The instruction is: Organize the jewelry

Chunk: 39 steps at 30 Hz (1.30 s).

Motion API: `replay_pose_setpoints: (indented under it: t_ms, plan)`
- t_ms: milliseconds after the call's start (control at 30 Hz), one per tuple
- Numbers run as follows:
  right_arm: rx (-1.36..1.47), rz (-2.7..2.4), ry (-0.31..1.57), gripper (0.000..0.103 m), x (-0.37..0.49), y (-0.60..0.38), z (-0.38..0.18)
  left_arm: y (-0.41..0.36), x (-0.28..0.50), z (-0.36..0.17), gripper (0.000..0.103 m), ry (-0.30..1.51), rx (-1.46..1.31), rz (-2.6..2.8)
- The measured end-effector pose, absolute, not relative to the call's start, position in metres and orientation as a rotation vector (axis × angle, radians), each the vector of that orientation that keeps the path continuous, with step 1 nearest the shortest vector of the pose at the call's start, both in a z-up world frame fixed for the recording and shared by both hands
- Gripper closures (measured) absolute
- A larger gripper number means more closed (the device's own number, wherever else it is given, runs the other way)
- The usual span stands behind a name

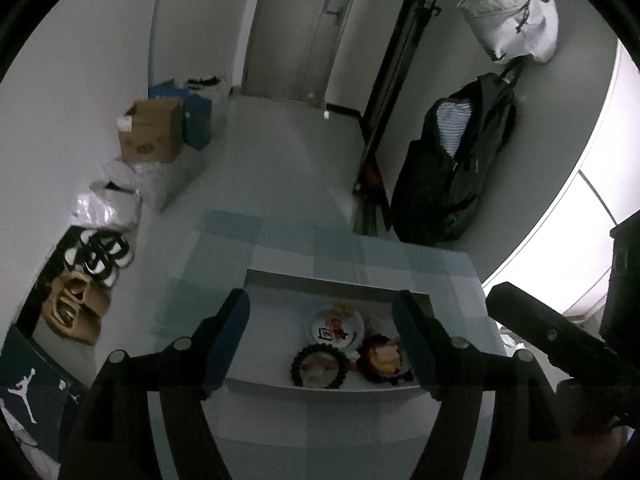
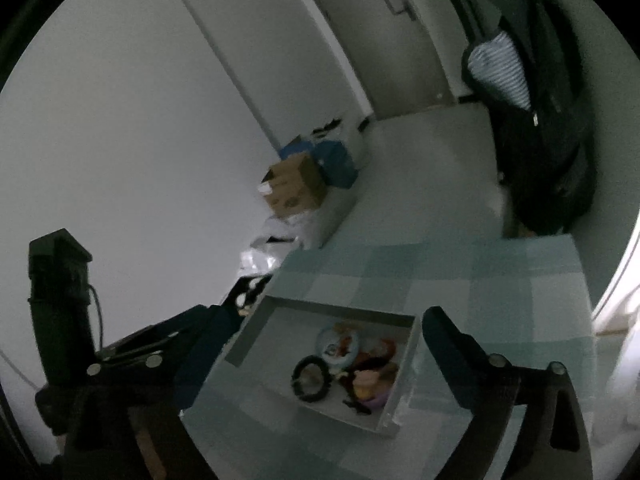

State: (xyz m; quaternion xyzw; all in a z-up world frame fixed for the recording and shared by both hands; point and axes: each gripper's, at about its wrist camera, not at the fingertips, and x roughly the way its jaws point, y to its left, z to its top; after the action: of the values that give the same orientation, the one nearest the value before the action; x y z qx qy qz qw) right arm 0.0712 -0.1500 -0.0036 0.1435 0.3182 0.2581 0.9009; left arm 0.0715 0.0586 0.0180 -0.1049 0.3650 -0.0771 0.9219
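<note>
A shallow grey box point(image 1: 320, 280) point(image 2: 244, 344) sits on a table with a blue checked cloth point(image 1: 304, 248) point(image 2: 480, 280). In the box lie a black beaded bracelet point(image 1: 298, 360) point(image 2: 296, 376), a round picture badge point(image 1: 336, 326) point(image 2: 336, 344) and a pile of colourful pieces point(image 1: 384, 358) point(image 2: 368, 384). My left gripper point(image 1: 320, 296) hangs above the box, open, with nothing between its fingers. My right gripper point(image 2: 334, 314) is open wide above the same box, also holding nothing. Its dark body point(image 1: 560, 340) shows at the right of the left wrist view.
On the floor along the left wall stand a cardboard box point(image 1: 150, 132) point(image 2: 296, 188), blue bags, white plastic bags point(image 1: 112, 200) and sandals point(image 1: 100, 252). A dark jacket point(image 1: 460, 168) point(image 2: 536, 120) hangs at the right, beyond the table's far edge. A door lies farther back.
</note>
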Motion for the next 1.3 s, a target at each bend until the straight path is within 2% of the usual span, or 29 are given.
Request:
replay_pose_setpoints:
  t_ms: [233,367,1300]
  plan:
    - [0.197,0.494,0.554,0.0,0.039,-0.15,0.005,0.057,0.045,0.025,0.031,0.681,-0.16,-0.097]
    - [0.182,0.492,0.55,0.0,0.026,-0.151,0.004,0.056,0.027,0.027,0.019,0.652,-0.131,-0.083]
    - [0.128,0.461,0.561,0.0,0.003,-0.151,-0.003,0.039,0.007,0.024,0.019,0.635,-0.082,-0.08]
